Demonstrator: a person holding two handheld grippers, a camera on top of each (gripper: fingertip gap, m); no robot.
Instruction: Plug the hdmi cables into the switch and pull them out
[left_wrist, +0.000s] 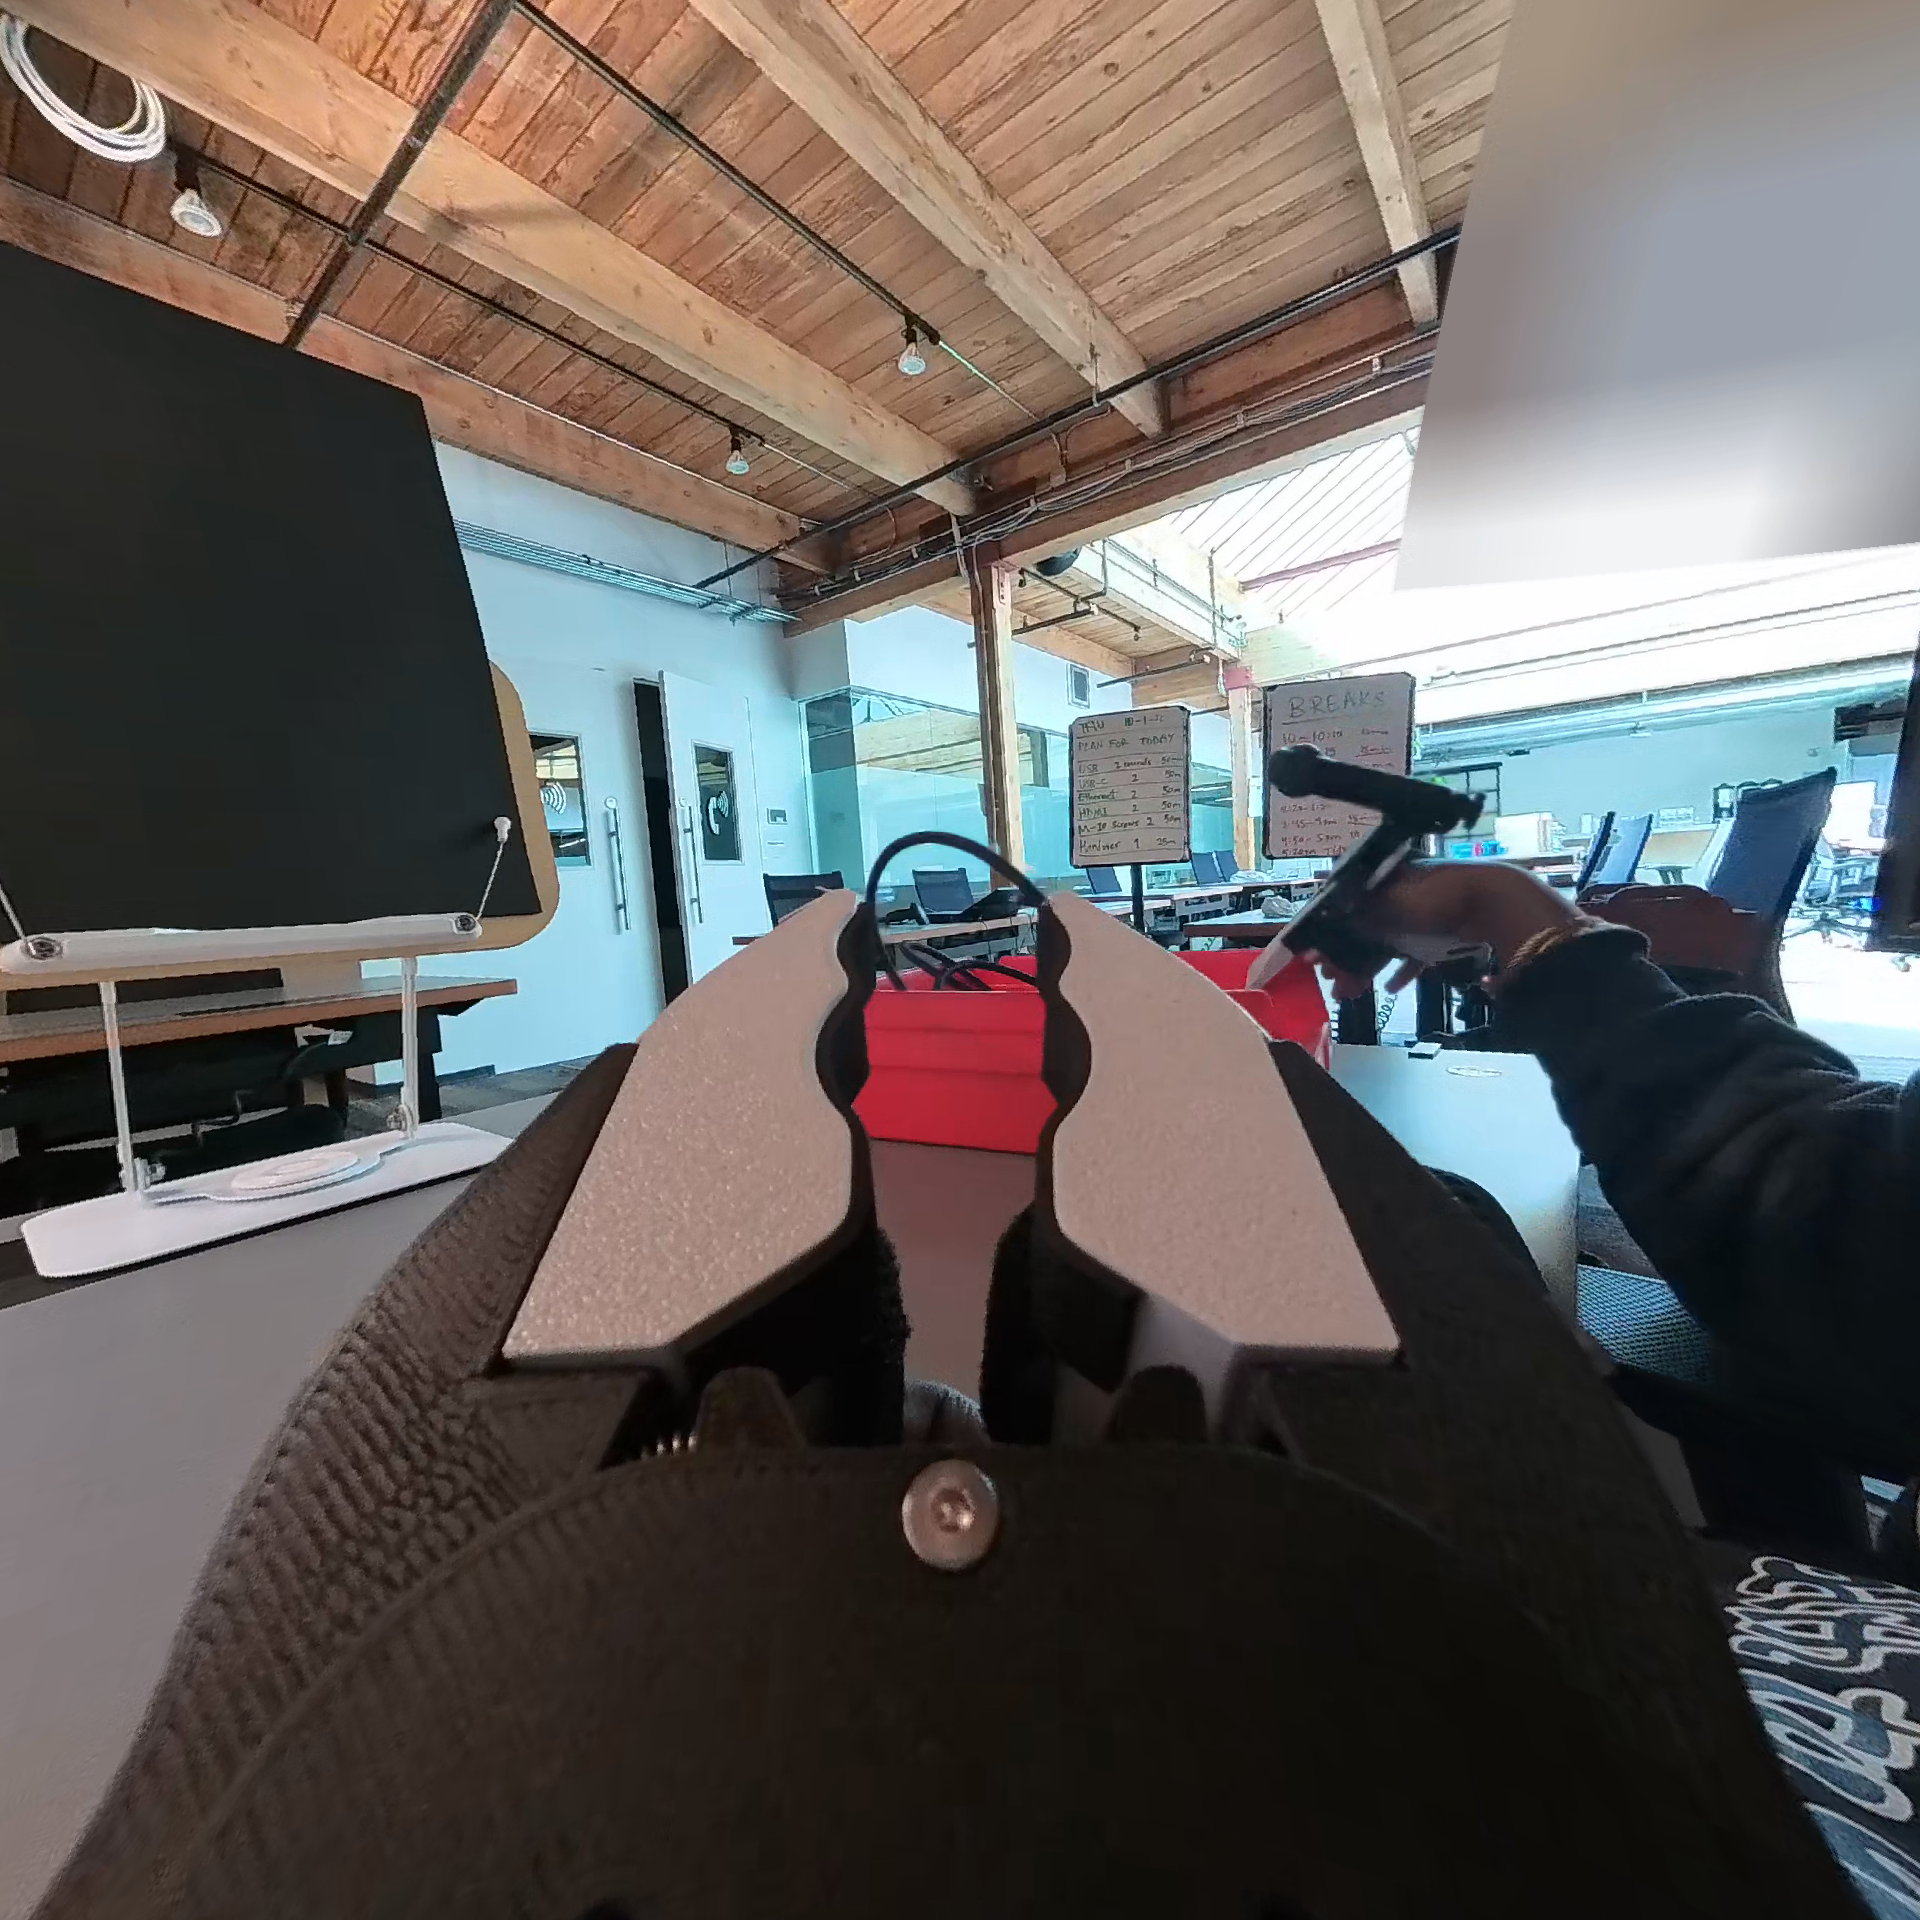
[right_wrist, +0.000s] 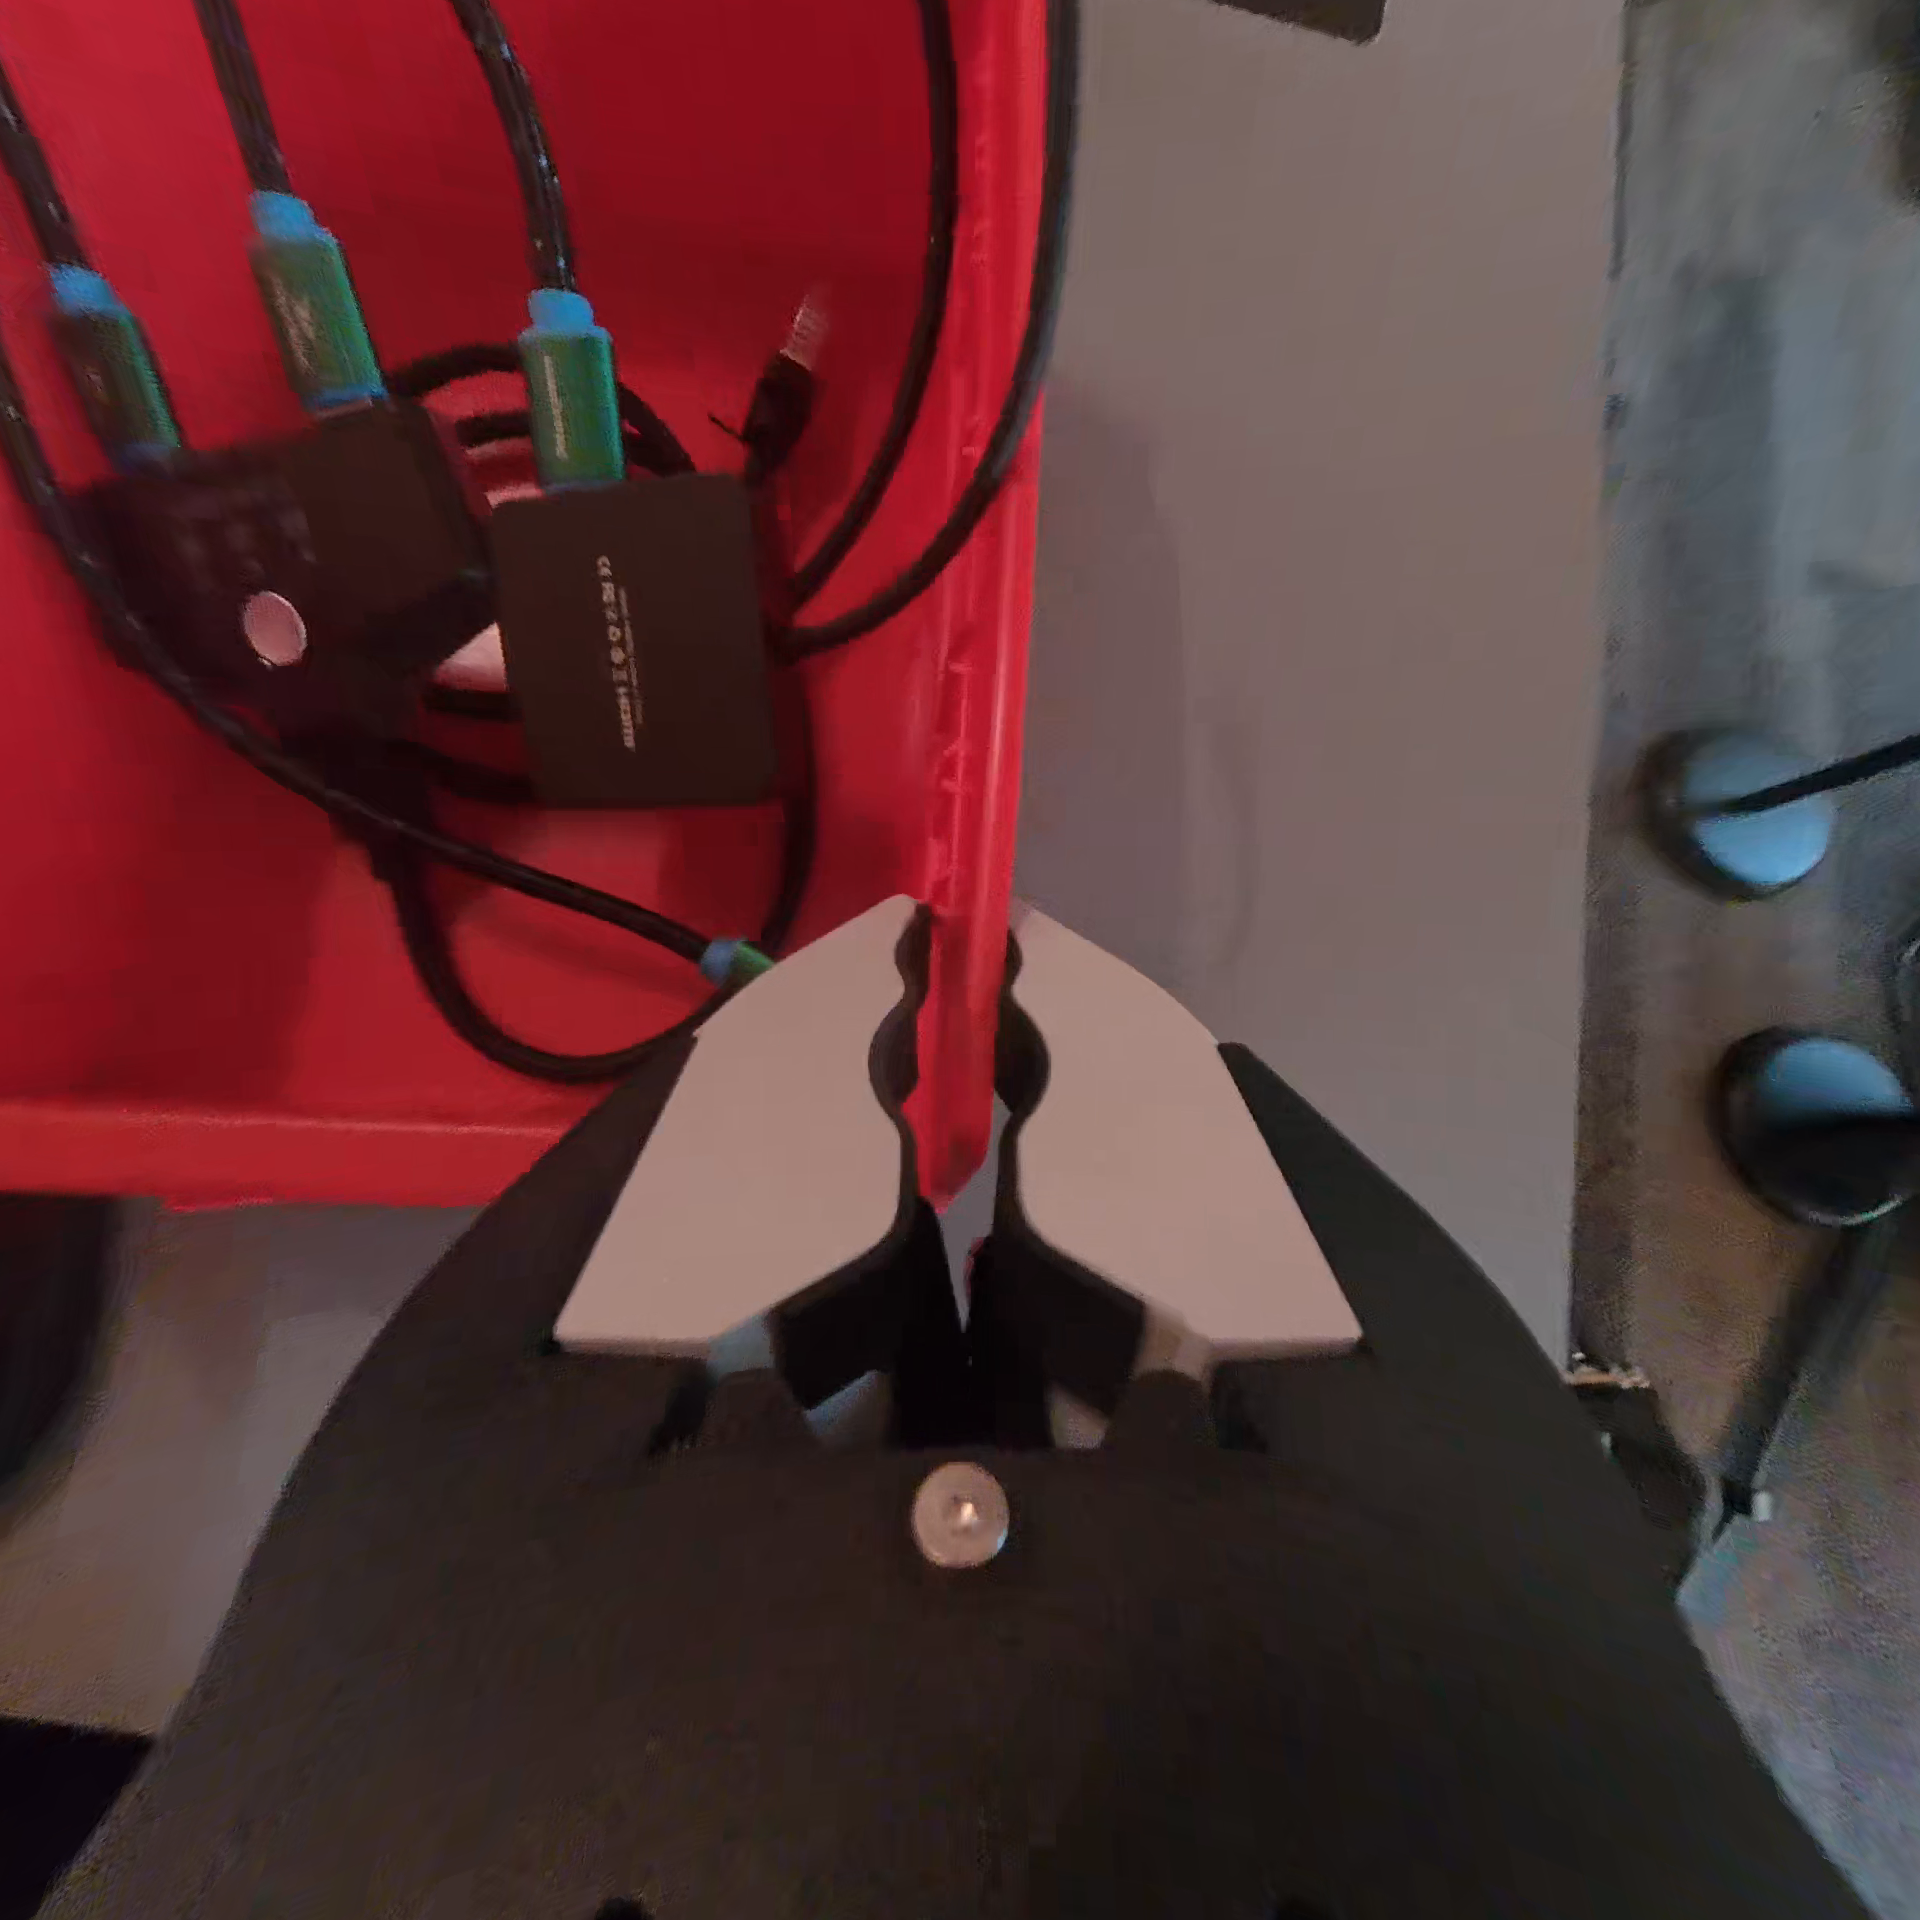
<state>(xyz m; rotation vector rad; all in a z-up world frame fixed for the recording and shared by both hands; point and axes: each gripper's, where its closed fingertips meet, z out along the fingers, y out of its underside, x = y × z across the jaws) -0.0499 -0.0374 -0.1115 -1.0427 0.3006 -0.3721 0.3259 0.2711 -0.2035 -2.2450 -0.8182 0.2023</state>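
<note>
Red bin (right_wrist: 520, 1143), left half of the right wrist view: two black switches (right_wrist: 639, 634), three green-ended hdmi cables (right_wrist: 566, 400) plugged in. Right hand-held gripper (right_wrist: 961, 925): jaws narrowly parted astride the bin's right wall, whether gripping it cannot be told. Left hand-held gripper (left_wrist: 951, 914): jaws apart, empty, above the grey bench (left_wrist: 156, 1403).

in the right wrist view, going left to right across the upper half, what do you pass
left green plug → middle green plug → right green plug → red bin wall → grey table → carpet
</note>
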